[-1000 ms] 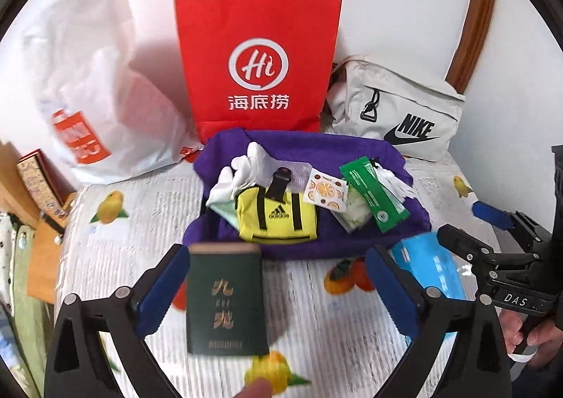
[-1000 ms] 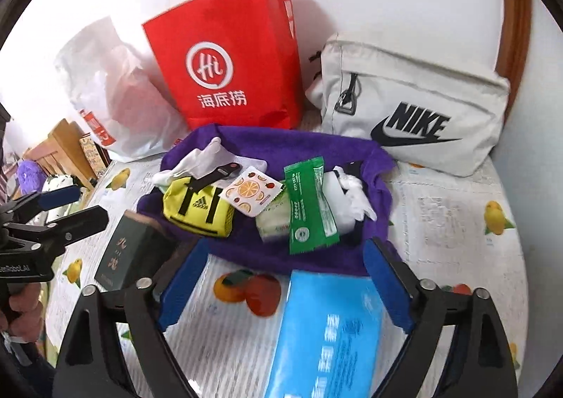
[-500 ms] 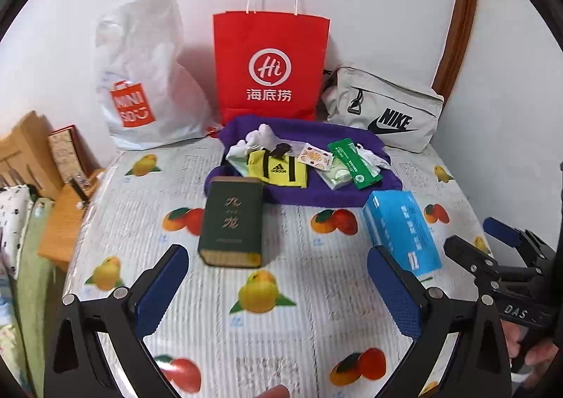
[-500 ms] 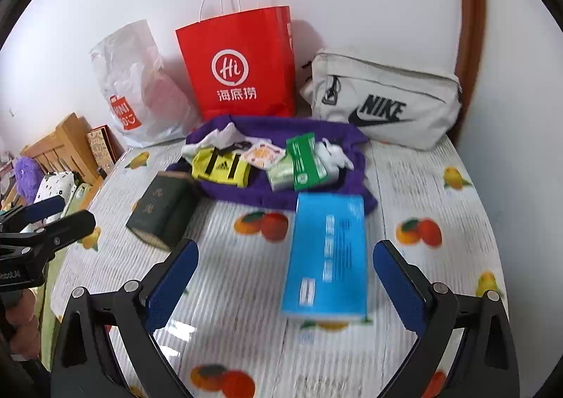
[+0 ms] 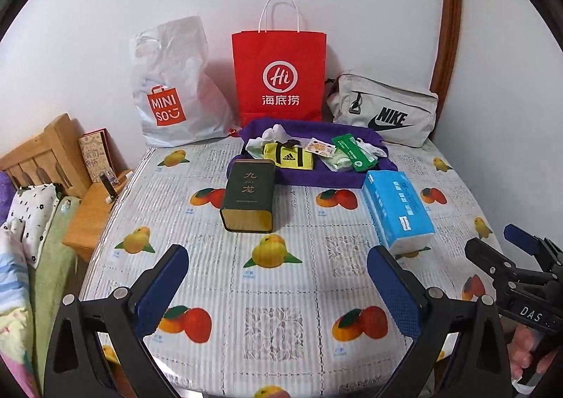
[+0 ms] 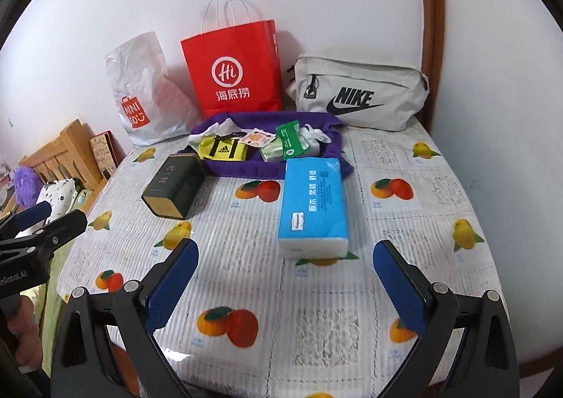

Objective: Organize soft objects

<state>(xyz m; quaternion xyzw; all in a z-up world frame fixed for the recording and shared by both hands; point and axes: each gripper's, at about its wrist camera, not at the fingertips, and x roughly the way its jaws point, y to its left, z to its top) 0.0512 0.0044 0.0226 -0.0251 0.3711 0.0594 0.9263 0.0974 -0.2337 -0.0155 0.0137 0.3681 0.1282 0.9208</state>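
The soft things lie heaped on a purple cloth [image 5: 316,176] in the upper middle of the frame: a yellow pouch [image 5: 288,159], white gloves [image 5: 274,133], a green packet [image 5: 353,152] and a small printed sachet [image 5: 319,147], all touching or overlapping one another. Just in front of the cloth, on the fruit-patterned counter [image 5: 281,292], a dark green tin [image 5: 249,194] lies on its side at centre left and a blue tissue pack [image 5: 397,208] lies at centre right, its far end at the cloth's edge. Behind stand a white plastic bag [image 5: 172,88], a red paper bag [image 5: 279,78] and a grey waist bag [image 5: 383,109], against the wall. The left hand-held gripper [image 5: 278,289] has its fingers wide apart and holds nothing; the right hand-held gripper [image 6: 285,285] is likewise spread and empty — both hang low in the frame, well short of the goods. This layout could suit a sorting about to start or one just ended, so which piece comes next is not settled. For any pick here, I judge it best to come down squarely over a single item, pinch its thickest fold so the fabric does not slip, and lift straight up — otherwise the neighbours on the cloth would likely be dragged along.
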